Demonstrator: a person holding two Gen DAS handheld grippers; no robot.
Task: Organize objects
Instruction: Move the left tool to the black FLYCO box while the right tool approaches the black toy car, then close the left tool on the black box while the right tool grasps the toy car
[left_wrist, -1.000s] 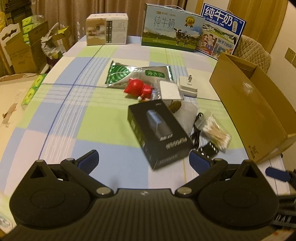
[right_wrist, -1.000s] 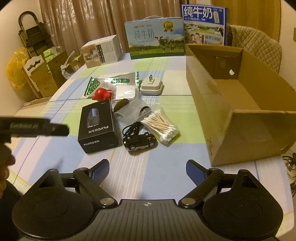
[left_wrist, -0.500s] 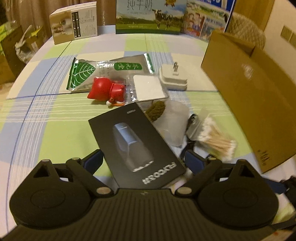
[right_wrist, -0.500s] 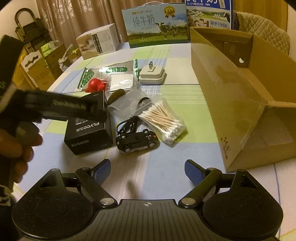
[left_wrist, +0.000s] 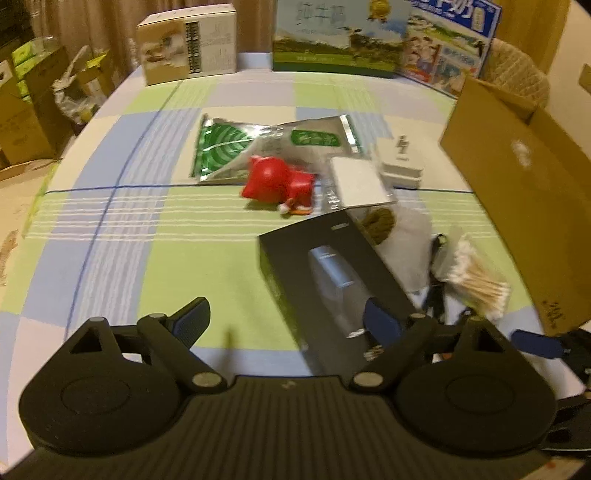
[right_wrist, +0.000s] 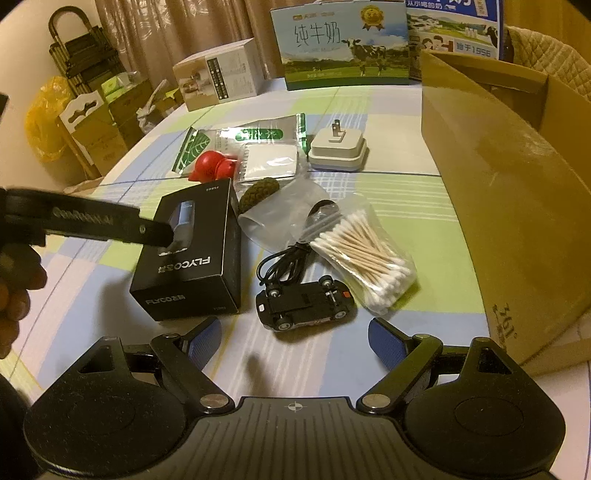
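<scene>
1. Loosely heaped near the right edge of the checked tabletop (right_wrist: 369, 192), the clutter lay beside a tipped cardboard box (right_wrist: 517, 192) whose open mouth faced it.
2. Nearest the front edge sat a black shaver box (right_wrist: 192, 266), an upturned toy car (right_wrist: 304, 304), a coiled black cable (right_wrist: 284, 262) and a bag of cotton swabs (right_wrist: 364, 251).
3. Further back lay a red toy (right_wrist: 212, 166), a foil tea packet (left_wrist: 266, 147) and a white plug adapter (right_wrist: 338, 149).
4. The left gripper (left_wrist: 286, 319) had just been narrowing, yet its jaws stood apart, the shaver box's near end partly between them, ungripped.
5. The right gripper (right_wrist: 295, 338) hung spread wide and empty, just short of the toy car.
</scene>
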